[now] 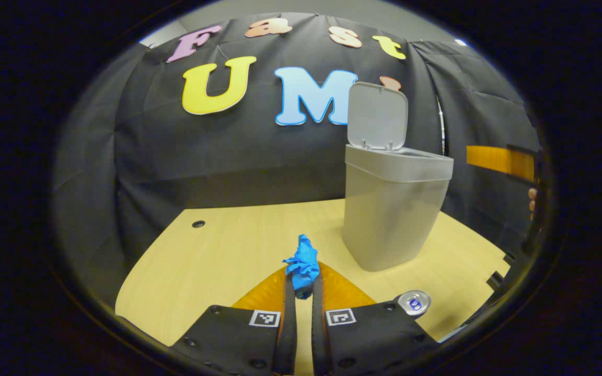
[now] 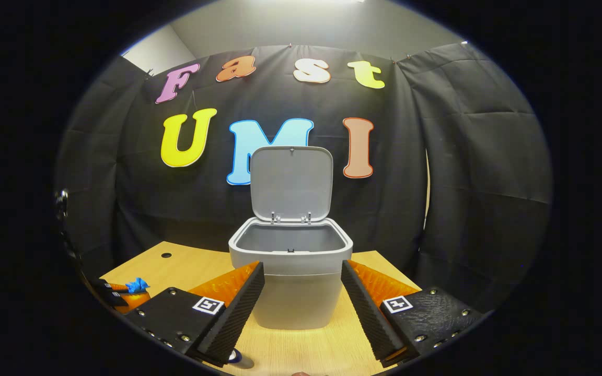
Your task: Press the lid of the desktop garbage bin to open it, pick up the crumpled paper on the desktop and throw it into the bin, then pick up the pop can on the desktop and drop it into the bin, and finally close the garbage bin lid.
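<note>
The grey bin point(image 1: 392, 219) stands on the wooden table point(image 1: 217, 261) with its lid point(image 1: 378, 115) swung upright. My left gripper point(image 1: 304, 279) is shut on the blue crumpled paper point(image 1: 302, 261), left of the bin and short of it. The pop can point(image 1: 414, 303) stands by my left gripper's right finger, in front of the bin. In the right gripper view the bin point(image 2: 290, 303) faces me with the lid point(image 2: 290, 183) up and its inside bare. My right gripper point(image 2: 302, 270) is open, its fingers to either side of the bin front. The paper point(image 2: 137, 285) shows at the far left.
A cable hole point(image 1: 198, 224) sits in the table's far left part. Black cloth walls close in behind and beside the table. A hand point(image 1: 532, 201) shows at the right edge of the left gripper view. The can's top point(image 2: 238, 357) peeks out below my right gripper.
</note>
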### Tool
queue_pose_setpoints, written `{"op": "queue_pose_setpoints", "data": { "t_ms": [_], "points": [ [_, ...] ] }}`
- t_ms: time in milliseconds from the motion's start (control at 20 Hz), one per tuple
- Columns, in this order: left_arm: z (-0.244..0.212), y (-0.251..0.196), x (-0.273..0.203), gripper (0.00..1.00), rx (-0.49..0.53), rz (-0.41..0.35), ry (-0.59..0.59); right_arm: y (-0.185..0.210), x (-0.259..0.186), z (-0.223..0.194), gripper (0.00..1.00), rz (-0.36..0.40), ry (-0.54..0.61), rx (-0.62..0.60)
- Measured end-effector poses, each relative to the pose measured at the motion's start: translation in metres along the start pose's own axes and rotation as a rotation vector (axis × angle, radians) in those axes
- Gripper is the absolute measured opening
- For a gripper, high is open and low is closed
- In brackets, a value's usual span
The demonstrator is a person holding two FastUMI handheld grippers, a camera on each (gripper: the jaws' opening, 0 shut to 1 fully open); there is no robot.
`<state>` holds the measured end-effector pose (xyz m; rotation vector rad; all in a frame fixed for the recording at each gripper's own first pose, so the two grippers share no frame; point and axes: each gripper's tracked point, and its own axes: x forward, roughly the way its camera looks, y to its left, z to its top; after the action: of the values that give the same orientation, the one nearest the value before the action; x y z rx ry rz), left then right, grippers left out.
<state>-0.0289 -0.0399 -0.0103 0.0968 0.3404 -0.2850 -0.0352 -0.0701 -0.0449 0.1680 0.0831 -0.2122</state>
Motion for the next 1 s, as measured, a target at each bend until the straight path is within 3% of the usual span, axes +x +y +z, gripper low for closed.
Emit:
{"op": "queue_pose_setpoints", "data": {
  "t_ms": [250, 400, 1000],
  "points": [
    [0.041, -0.027, 0.009, 0.15, -0.042, -0.062, -0.068, -0.012, -0.006, 0.002, 0.95, -0.027, -0.007, -0.013],
    [0.070, -0.045, 0.019, 0.20, -0.053, -0.097, -0.115, -0.020, -0.007, 0.001, 0.95, -0.043, -0.005, -0.007],
    [0.145, -0.122, 0.063, 0.19, -0.022, -0.217, -0.231, -0.046, -0.006, -0.009, 0.95, -0.087, 0.013, 0.001]
  ]
}}
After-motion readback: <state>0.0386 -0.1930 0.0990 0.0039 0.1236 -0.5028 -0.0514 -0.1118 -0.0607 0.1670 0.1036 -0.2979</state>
